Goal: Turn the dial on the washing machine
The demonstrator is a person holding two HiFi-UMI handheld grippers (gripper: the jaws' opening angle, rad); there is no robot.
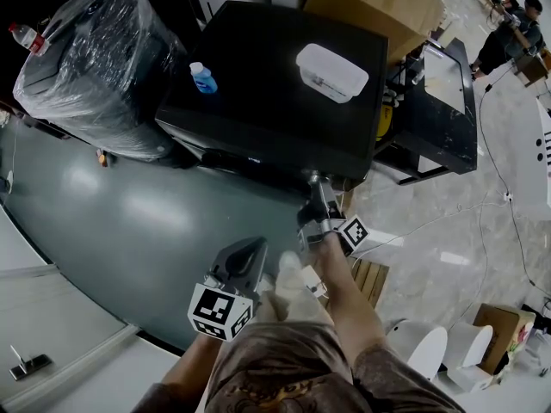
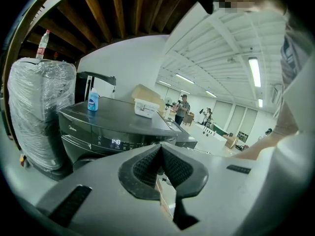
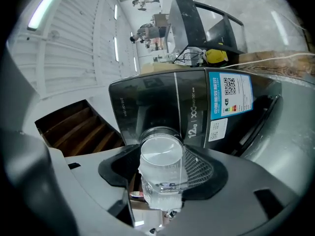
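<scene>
A black washing machine stands in front of me, seen from above. My right gripper reaches to its front panel. In the right gripper view that gripper is shut on the round silver dial, which sits between the two black pads. A blue and white label is stuck on the panel beside it. The dial itself is hidden in the head view. My left gripper hangs back near my body, shut with nothing held. It looks at the machine's lit display.
On the machine's lid stand a small blue bottle and a white box. A plastic-wrapped bulky object is at the left. A black stand and cardboard boxes are at the right and behind. White stools are near my feet.
</scene>
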